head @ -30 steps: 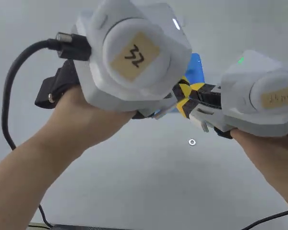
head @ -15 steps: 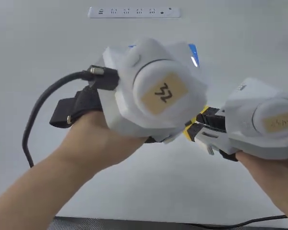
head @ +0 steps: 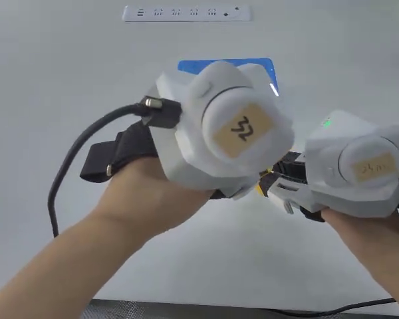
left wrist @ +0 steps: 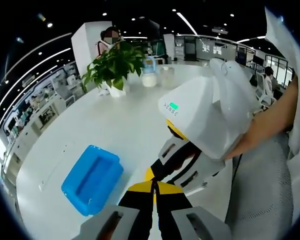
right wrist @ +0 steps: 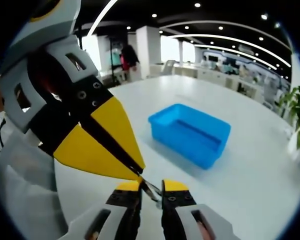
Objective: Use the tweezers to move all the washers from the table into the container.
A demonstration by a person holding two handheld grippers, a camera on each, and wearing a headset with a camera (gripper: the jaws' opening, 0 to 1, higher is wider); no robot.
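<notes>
My left gripper (left wrist: 154,188) has its yellow-tipped jaws pressed together on a single pair of thin metal tweezers (right wrist: 150,191). In the right gripper view the dark blade runs out between those jaws. Its tip reaches into the narrow gap between the jaws of my right gripper (right wrist: 151,186). The right jaws stand slightly apart, and I cannot tell whether they pinch the tip or only flank it. I hold the two grippers up above the white bench (head: 53,100), close together, with their jaws pointing at each other.

One blue rectangular plastic container (right wrist: 190,131) sits on the bench toward its far edge. In the head view the left gripper's white body hides part of it. It is open at the top, and the part of its floor I see from the right gripper view is plain blue.

One white power strip (head: 186,13) lies along the far edge of the bench, beyond the container and apart from it.
</notes>
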